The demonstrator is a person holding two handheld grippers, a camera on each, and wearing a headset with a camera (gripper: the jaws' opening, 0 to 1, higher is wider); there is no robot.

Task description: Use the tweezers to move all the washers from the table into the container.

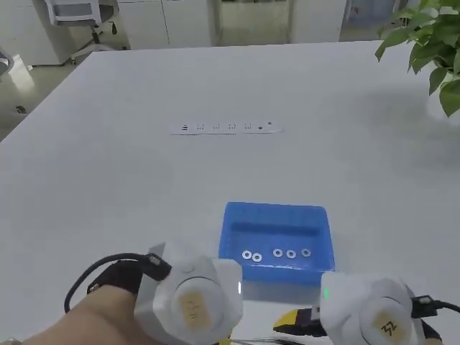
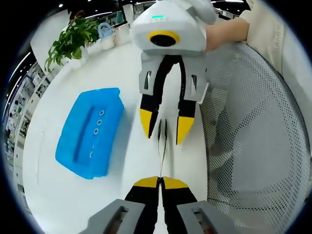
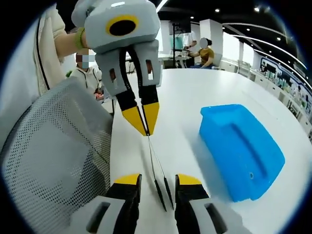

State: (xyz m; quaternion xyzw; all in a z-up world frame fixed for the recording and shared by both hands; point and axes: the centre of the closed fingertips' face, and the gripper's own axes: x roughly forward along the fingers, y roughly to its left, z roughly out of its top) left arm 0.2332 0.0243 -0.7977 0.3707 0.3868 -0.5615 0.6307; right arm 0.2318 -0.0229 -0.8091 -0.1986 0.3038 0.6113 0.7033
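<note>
White workbench [image 1: 215, 165], tweezers [image 2: 162, 146] bridged between two claws.
At the near edge the left gripper [image 2: 160, 180] clamps the tweezers' rear end; the right gripper [image 3: 159, 181] straddles their legs, jaws parted. Farther out, the blue container [image 1: 237, 215] holds five washers [image 1: 277, 253], so the transfer looks done or nearly so.

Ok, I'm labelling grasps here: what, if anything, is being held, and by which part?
The left gripper is shut on the tweezers at their joined rear end. The right gripper straddles their two arms with its jaws open.
</note>
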